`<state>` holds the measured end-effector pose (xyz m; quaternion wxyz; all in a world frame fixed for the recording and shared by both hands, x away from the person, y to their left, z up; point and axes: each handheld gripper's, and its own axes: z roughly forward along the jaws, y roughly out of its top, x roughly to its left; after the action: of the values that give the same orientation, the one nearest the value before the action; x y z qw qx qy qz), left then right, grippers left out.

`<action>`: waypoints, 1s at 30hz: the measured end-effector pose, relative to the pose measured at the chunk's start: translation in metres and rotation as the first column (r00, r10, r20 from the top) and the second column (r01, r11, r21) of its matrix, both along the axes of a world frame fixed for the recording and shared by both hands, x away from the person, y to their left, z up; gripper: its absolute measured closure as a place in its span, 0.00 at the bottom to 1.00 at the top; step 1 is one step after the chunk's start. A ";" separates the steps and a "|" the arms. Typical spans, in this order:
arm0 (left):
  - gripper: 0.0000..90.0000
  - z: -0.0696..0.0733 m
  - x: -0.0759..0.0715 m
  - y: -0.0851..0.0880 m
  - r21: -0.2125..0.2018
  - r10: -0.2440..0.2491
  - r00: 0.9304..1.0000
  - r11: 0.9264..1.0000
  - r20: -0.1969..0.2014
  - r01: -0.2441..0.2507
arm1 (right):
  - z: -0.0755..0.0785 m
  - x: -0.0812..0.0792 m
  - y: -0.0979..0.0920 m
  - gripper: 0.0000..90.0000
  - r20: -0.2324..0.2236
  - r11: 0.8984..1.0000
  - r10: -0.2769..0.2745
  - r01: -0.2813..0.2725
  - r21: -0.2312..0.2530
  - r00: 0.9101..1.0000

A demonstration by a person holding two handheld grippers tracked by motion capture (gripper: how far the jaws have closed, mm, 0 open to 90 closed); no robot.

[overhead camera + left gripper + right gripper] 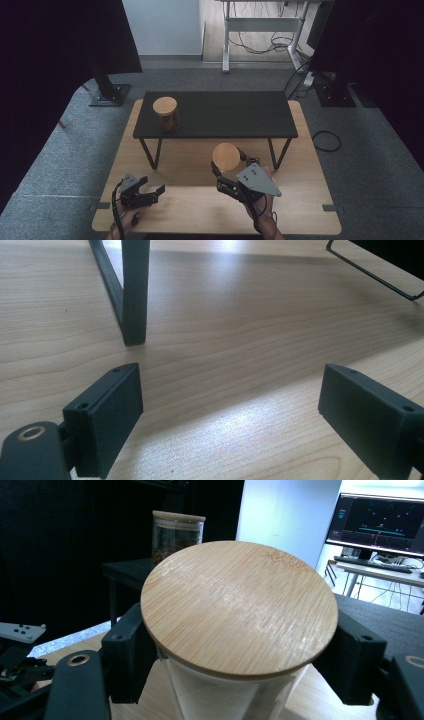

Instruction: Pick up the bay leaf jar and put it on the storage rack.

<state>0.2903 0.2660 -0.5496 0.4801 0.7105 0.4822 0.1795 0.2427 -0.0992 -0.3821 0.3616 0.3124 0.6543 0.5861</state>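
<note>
Right tongs squeeze my jar with the wooden lid, just above the surface. Left tongs sit wide and hold nothing. If I tip it, the jar could slip out and fall.

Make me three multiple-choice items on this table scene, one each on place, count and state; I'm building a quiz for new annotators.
1. Where does the jar with dark contents stand?
A. on the black shelf
B. on the floor
C. in the left gripper

2. How many bamboo-lidded jars are there?
A. one
B. two
C. four

3. How is the right gripper?
A. wide open, empty
B. shut on the white jar
C. lying on the table

Key: 1 A, it sits at the shelf's left end. 2 B, one on the shelf, one gripped. 3 B, both jaws press the jar under its lid.
</note>
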 end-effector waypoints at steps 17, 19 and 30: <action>0.11 0.000 0.002 0.000 0.000 0.001 1.000 1.000 -0.006 -0.001 | 0.009 0.012 -0.002 0.28 0.005 1.000 0.024 -0.024 0.013 1.000; 0.11 0.000 0.002 0.000 0.001 0.002 1.000 1.000 -0.004 -0.002 | 0.011 0.013 0.000 0.28 0.007 0.999 0.029 -0.029 0.013 1.000; 0.11 0.000 0.001 0.002 -0.004 0.006 1.000 1.000 -0.002 -0.006 | 0.021 0.022 0.003 0.28 0.015 1.000 0.028 -0.028 0.013 0.999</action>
<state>0.2909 0.2682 -0.5497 0.4805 0.7081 0.4854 0.1791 0.2644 -0.0960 -0.3612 0.3559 0.3013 0.6521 0.5977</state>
